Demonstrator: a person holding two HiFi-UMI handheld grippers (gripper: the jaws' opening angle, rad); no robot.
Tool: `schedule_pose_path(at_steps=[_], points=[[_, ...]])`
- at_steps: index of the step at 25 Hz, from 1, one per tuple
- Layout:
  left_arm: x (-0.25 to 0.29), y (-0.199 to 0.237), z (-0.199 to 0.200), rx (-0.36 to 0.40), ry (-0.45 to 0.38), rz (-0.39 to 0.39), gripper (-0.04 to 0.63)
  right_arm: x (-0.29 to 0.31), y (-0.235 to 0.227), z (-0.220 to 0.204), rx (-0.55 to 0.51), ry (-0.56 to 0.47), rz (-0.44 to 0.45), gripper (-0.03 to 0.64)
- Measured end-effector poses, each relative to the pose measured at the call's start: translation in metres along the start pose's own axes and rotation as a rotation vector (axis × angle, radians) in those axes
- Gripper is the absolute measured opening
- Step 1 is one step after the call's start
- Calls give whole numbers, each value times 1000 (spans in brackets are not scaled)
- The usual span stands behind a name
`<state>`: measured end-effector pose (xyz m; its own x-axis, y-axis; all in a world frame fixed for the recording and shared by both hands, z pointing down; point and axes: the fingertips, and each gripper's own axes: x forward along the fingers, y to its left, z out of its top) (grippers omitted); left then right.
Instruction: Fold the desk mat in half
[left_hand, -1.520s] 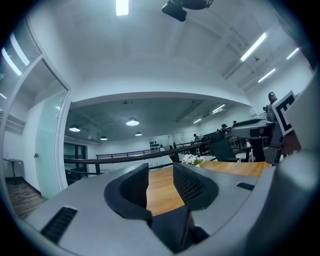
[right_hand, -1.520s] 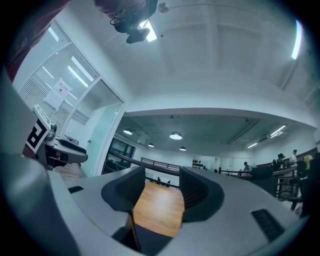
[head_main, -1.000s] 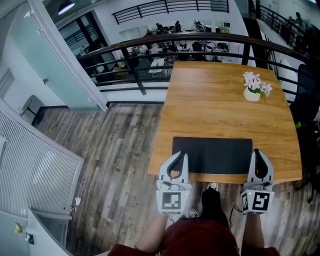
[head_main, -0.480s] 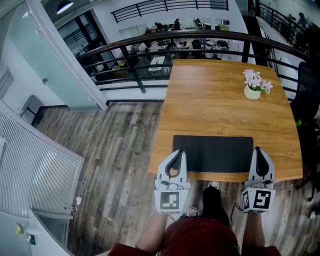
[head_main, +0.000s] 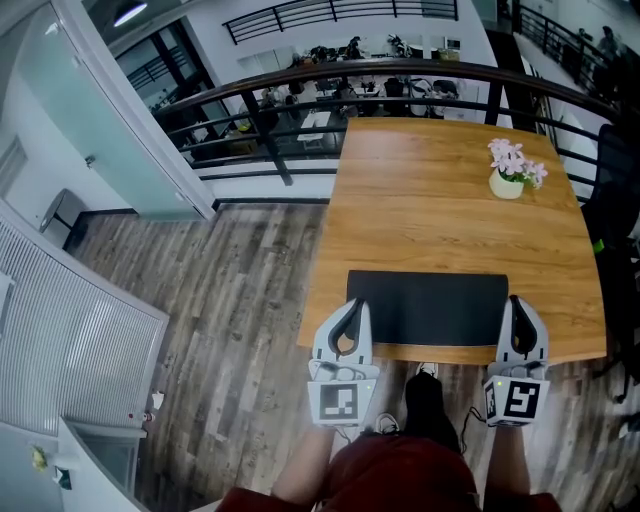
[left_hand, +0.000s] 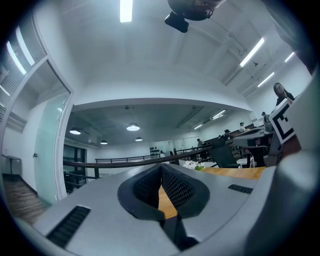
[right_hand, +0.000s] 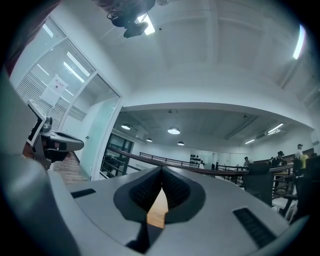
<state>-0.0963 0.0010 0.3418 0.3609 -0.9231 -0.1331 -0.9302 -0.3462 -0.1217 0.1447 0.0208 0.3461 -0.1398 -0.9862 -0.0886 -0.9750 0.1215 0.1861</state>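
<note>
A black desk mat lies flat on the wooden table, along its near edge. My left gripper rests at the mat's near left corner, tip over the mat's left edge. My right gripper sits just off the mat's near right corner. Both point away from me. In the left gripper view the jaws meet at the tips, with only wood showing behind them. The right gripper's jaws are likewise shut, with wood behind. No mat shows between either pair.
A small pot of pink flowers stands at the table's far right. A dark railing runs behind the table, with a drop to a lower floor beyond it. A dark chair stands at the right. My legs are under the near edge.
Almost nothing differs. Both grippers stay at the mat's near corners; the left one has drifted slightly to the left. The mat has not moved.
</note>
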Motion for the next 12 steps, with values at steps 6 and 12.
schedule_pose_path(at_steps=[6, 12], points=[[-1, -1, 0, 6, -11, -6, 20, -4, 0, 11, -39, -43, -22, 8], [-1, 2, 5, -15, -19, 1, 20, -2, -1, 14, -47, -49, -27, 8]])
